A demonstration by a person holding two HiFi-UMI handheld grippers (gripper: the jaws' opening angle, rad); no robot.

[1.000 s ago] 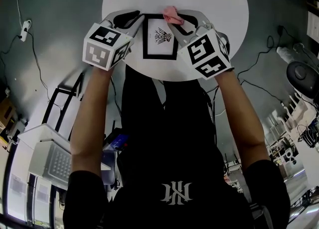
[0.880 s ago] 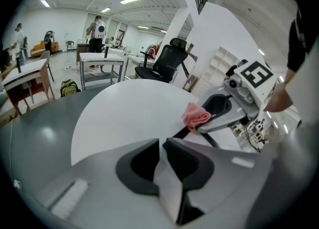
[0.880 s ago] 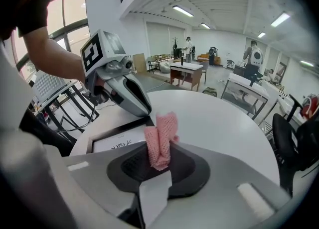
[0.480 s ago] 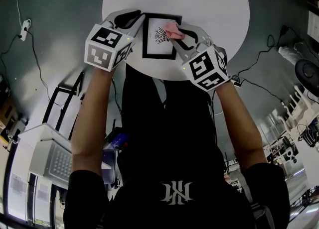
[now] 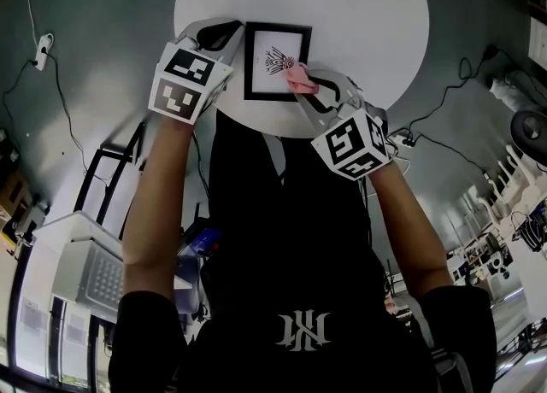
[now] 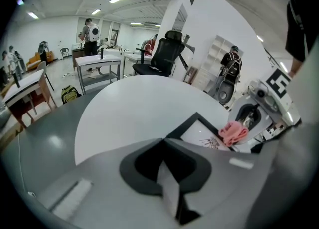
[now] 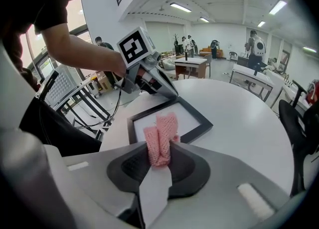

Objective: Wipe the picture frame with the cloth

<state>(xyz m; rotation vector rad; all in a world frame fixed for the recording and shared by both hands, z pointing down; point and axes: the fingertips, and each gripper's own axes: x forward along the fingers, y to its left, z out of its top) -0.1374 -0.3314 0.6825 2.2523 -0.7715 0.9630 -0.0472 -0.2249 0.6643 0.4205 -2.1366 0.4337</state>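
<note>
A black picture frame (image 5: 277, 61) with a white sheet and a small dark drawing lies flat on the round white table (image 5: 359, 7). A folded pink mesh cloth (image 5: 300, 78) rests on the frame's lower right part, with my right gripper (image 5: 309, 82) shut on it. The cloth (image 7: 160, 137) sticks out from the shut jaws, over the frame (image 7: 169, 120). My left gripper (image 5: 229, 37) is shut with nothing in it, its tip at the frame's left edge. In the left gripper view the frame (image 6: 192, 126) and cloth (image 6: 233, 132) lie just beyond the jaws.
The table's near edge runs just under both grippers. Cables (image 5: 444, 148) and a power strip (image 5: 41, 49) lie on the grey floor. A white cart (image 5: 81, 267) stands at the lower left. People, desks and a black office chair (image 6: 164, 56) fill the room behind.
My right gripper has drawn the cloth from the frame's top edge down across the picture to its lower right part. The left gripper has stayed at the frame's left edge.
</note>
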